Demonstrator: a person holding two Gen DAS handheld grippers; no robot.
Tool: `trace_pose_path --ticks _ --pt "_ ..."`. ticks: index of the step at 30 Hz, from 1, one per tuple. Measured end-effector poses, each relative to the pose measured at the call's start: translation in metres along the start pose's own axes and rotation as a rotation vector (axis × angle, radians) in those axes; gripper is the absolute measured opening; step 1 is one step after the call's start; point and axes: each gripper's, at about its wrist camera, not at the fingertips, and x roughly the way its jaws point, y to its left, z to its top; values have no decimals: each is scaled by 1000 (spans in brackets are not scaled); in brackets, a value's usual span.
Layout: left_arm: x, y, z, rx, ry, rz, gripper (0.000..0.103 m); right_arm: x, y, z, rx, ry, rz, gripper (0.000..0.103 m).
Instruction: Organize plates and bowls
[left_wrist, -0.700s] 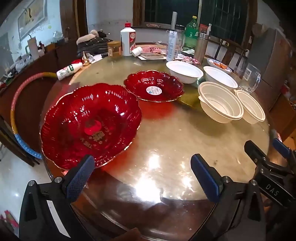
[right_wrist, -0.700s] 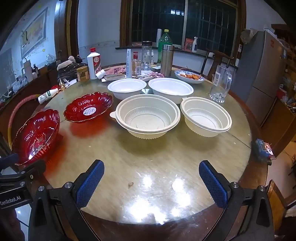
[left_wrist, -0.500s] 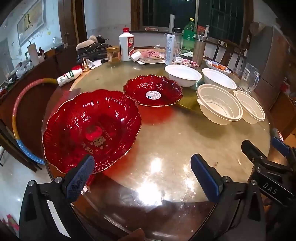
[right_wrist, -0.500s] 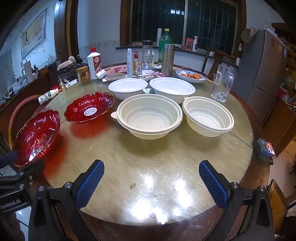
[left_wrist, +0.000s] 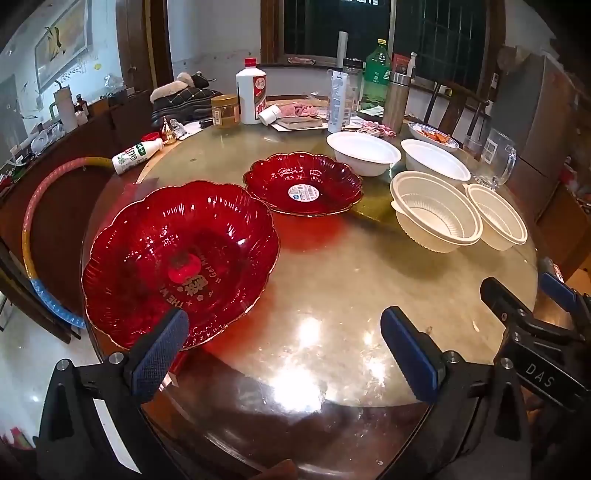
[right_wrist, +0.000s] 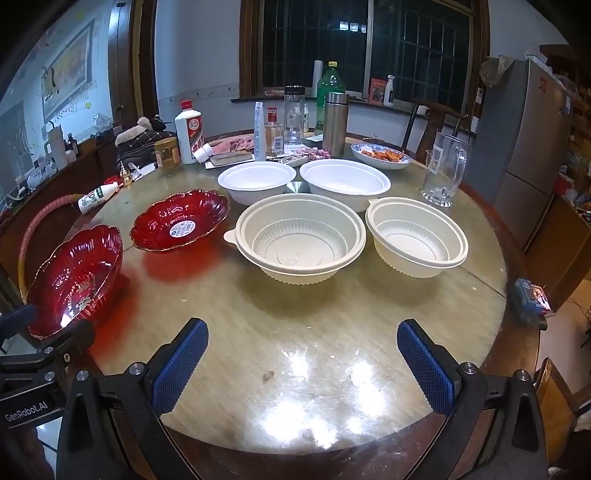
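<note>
So both grippers are hanging over the near edge of the big round glass-topped wooden table (right_wrist: 332, 314), angled down at it, and neither one has anything in it: the left gripper (left_wrist: 284, 343) has its blue-padded jaws spread wide with just bare tabletop between them, and the right gripper (right_wrist: 301, 360) is the same, wide apart and empty. The large scalloped red glass plate with gold lettering in the middle (left_wrist: 181, 258) sits on the left side of the table, and the left gripper's left finger (left_wrist: 159, 350) overlaps its near rim in the left wrist view, though I honestly can't tell if it's touching or just above it. Behind that is a smaller scalloped red glass plate with a white sticker in its centre (left_wrist: 304, 184), a little apart from the big one. To the right of that are two cream ribbed plastic bowls side by side, the bigger cream bowl (right_wrist: 301, 236) and the smaller cream bowl (right_wrist: 417, 236), rims close but not stacked. Further back are two smooth white bowls (right_wrist: 256, 179) (right_wrist: 345, 179) next to each other. The back of the table is cluttered: a white bottle with a red cap (right_wrist: 189, 129), a green plastic bottle (right_wrist: 330, 88), a steel flask (right_wrist: 335, 123), and a clear glass mug (right_wrist: 445, 170) off to the right
</note>
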Motion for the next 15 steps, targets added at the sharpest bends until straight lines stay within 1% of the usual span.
trace_pose_path --ticks 15 --pt "-4 -4 -1 1 -3 -15 103 -2 1 0 3 -5 6 103"
